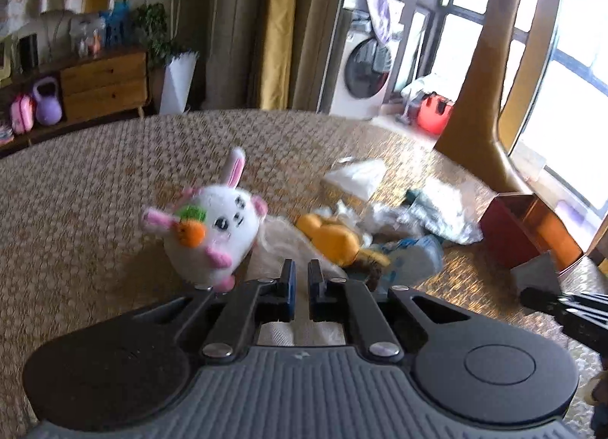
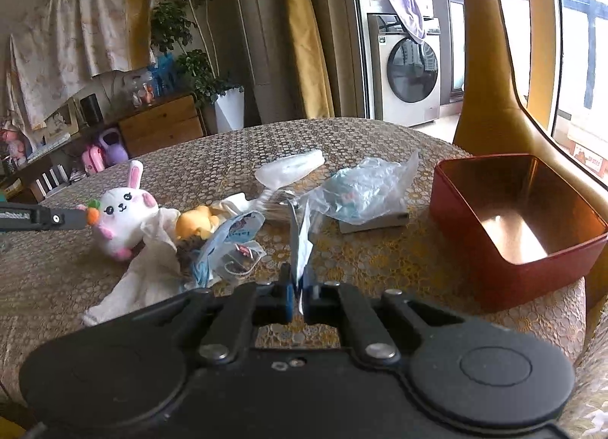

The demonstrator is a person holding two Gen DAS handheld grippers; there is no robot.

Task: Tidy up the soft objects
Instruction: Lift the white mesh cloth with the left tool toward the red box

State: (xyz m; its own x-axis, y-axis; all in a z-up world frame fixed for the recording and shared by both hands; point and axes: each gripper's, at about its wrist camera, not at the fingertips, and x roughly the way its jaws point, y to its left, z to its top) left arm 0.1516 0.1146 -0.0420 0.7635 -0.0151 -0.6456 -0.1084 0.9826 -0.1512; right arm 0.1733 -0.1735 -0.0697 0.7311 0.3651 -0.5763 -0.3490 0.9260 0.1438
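My right gripper (image 2: 298, 292) is pinched on a thin white packet (image 2: 300, 245), held upright above the surface (image 2: 380, 256). My left gripper (image 1: 300, 281) is nearly closed, holding nothing, over a white cloth (image 1: 281, 245). Bunny plush (image 1: 212, 228) sits just left of it; red tin (image 2: 520, 226) well right.

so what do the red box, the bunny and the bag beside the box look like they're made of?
Red box: looks like metal tin; glossy red walls, coppery mirror-like inside with a bright reflection.
Bunny: plush fabric, fuzzy white pile with pink ears, matte.
Bag: thin clear plastic film, crinkled and glinting, contents showing through.
Gripper state: right gripper is shut on a thin white sheet.
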